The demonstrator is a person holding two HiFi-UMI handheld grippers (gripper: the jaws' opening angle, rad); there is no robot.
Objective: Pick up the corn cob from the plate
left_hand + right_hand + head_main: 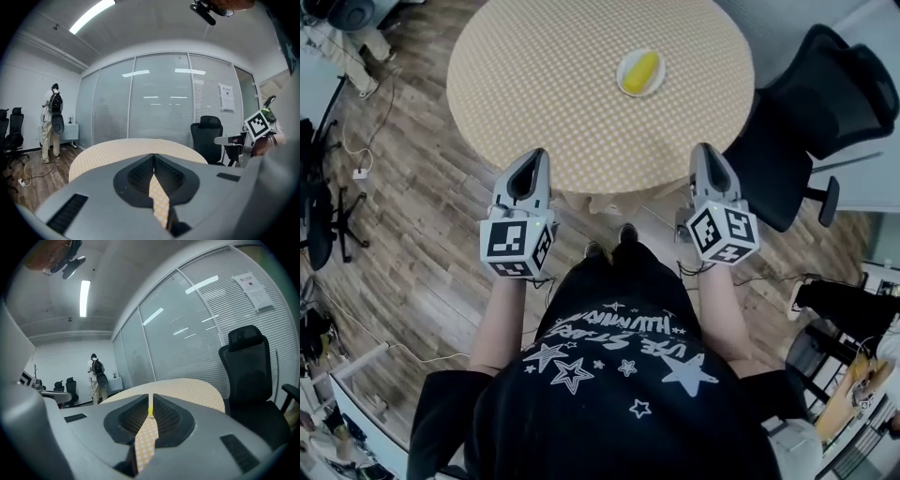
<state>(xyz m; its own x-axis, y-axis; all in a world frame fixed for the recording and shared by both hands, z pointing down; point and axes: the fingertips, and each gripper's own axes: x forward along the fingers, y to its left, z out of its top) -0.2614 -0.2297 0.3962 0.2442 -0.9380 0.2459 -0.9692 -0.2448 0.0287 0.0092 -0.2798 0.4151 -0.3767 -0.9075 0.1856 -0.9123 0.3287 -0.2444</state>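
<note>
Eyeing corn cob (pixel 640 71) on plate (pixel 622 77): I judged it light, stiff, roll-prone; best pinched across middle. Left gripper (pixel 540 153), right gripper (pixel 703 148) jaws were clenched, empty.

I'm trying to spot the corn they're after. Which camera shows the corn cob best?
The head view: the whole corn cob lies on its white plate, seen from above. The right gripper view catches only a yellow speck of it, far off; the left gripper view shows none.
</note>
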